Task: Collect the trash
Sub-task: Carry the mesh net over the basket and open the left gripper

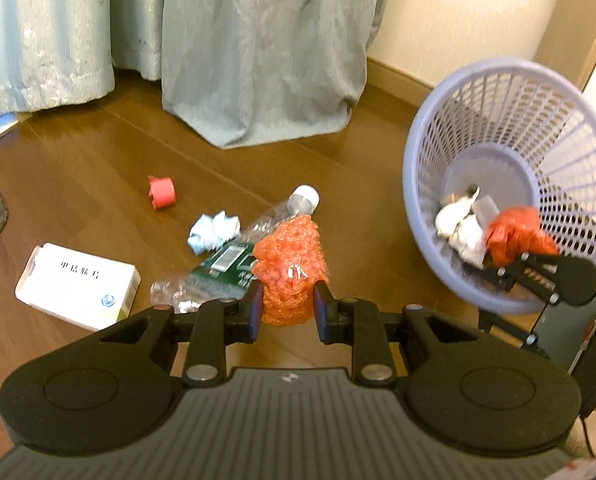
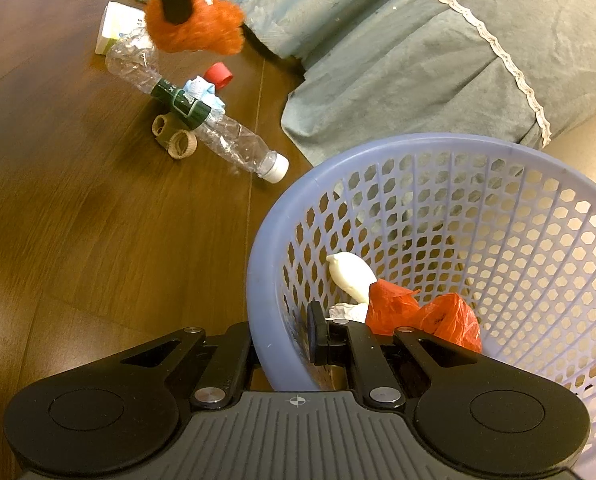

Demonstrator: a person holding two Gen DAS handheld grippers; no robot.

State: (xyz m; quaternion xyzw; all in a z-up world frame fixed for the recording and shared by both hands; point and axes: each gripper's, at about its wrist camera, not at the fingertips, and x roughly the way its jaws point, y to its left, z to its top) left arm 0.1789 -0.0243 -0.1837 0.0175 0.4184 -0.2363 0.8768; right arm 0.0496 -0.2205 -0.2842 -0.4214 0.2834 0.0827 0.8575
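The floor (image 1: 78,168) is brown wood, with pale curtains (image 1: 258,48) hanging to it at the back. On it, tilted toward the camera, stands the biggest of the task's things: a lilac mesh basket (image 1: 429,148). Inside, low against the wall, lie a red plastic bag (image 1: 513,232), crumpled white paper (image 1: 463,232) and a small grey piece too blurred to name. The right-wrist view shows the same bag and a white lump next to each other at the basket's near side.

The right gripper (image 2: 284,340) is clamped on the basket's rim, one finger inside the mesh and one outside, with the wall between them.

Out on the floor, well apart from the basket, lies the loose trash. A crushed clear bottle (image 1: 266,220) with a green label and white cap lies on its side. Near its base end is a white box (image 1: 78,284) with printed characters. Beside the bottle sits a wad of blue-white tissue (image 1: 214,232), and farther back a small red cap (image 1: 162,192). The right-wrist view also shows a tan looped strap (image 2: 174,136) touching the bottle.

The left gripper (image 1: 288,312) is closed on an orange net (image 1: 290,264), its blue pads pressing the bundle's lower sides. The net hangs clear above the bottle, off the floor, not in the basket.
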